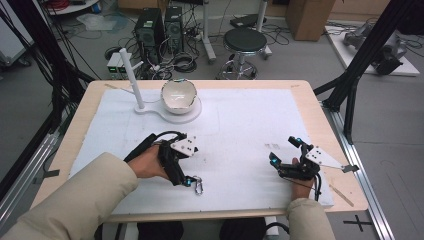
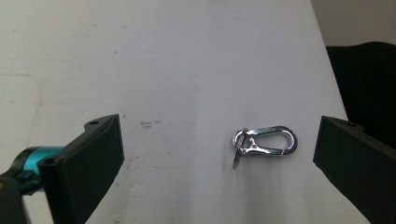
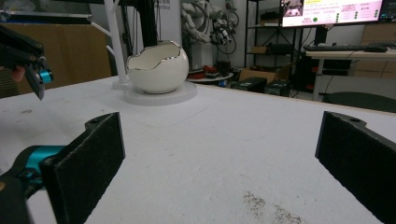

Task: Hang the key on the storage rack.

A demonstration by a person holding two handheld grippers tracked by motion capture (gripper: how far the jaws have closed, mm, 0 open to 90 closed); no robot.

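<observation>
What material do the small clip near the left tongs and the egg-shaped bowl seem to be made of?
The clip looks like polished metal: silvery, with bright reflections, and a small ring on it. The egg-shaped bowl looks like glazed ceramic: glossy white, with a jagged rim edged in a dark metallic line. Plastic cannot be ruled out.

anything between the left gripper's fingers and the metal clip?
Nothing. In the left gripper view the clip lies between the open fingers on bare white mat, nearer the right-hand one, touching neither.
</observation>
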